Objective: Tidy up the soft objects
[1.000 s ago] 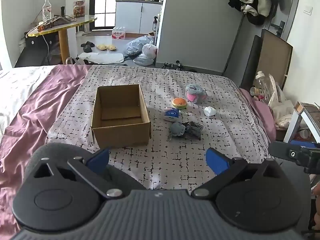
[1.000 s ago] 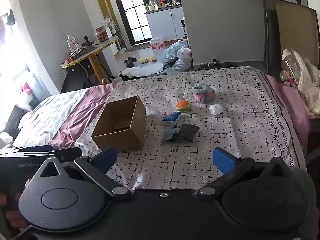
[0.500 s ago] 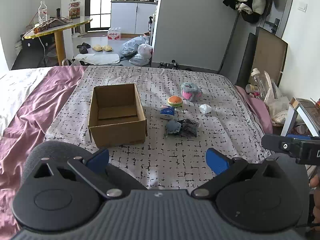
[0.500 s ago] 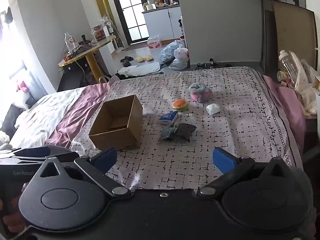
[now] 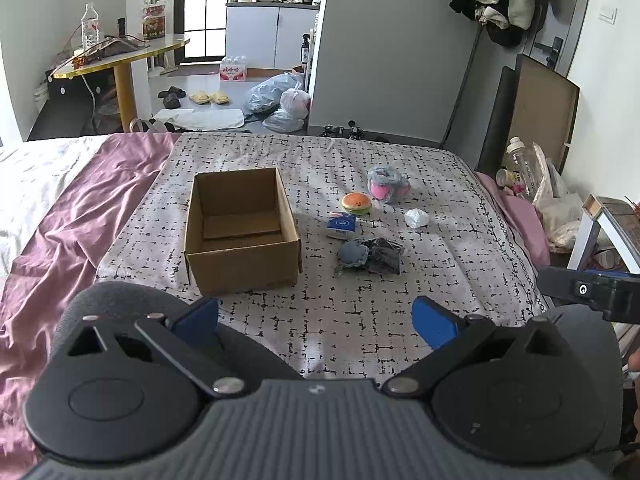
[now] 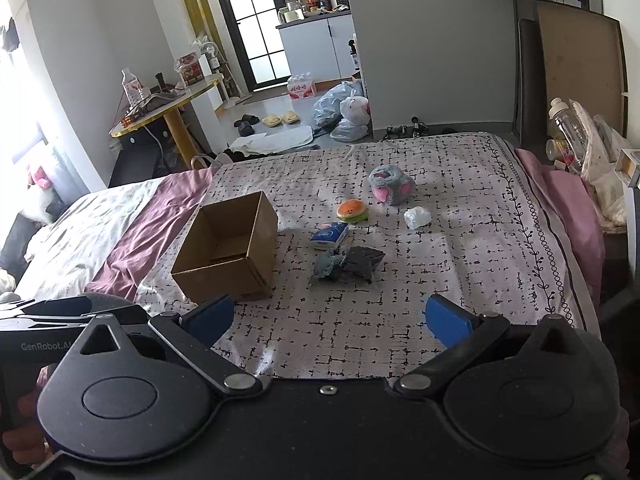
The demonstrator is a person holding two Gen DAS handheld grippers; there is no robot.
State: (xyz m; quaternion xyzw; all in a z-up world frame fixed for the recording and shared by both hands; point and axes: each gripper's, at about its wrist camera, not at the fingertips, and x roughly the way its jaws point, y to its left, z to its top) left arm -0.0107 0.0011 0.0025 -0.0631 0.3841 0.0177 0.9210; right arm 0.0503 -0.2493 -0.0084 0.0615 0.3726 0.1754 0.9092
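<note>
Two grippers, left [image 5: 315, 316] and right [image 6: 328, 318], spread wide, empty | dark grey crumpled cloth bundle [image 6: 347, 264] lies ahead, nearer right | open brown cardboard box [image 6: 226, 254] to its left

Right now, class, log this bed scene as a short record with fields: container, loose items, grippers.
container: cardboard box, open top, nothing visible inside
loose items: burger plush, grey-pink plush, blue packet, white wad, dark cloth bundle, all right of the box
left gripper: open, holding nothing
right gripper: open, holding nothing
</note>
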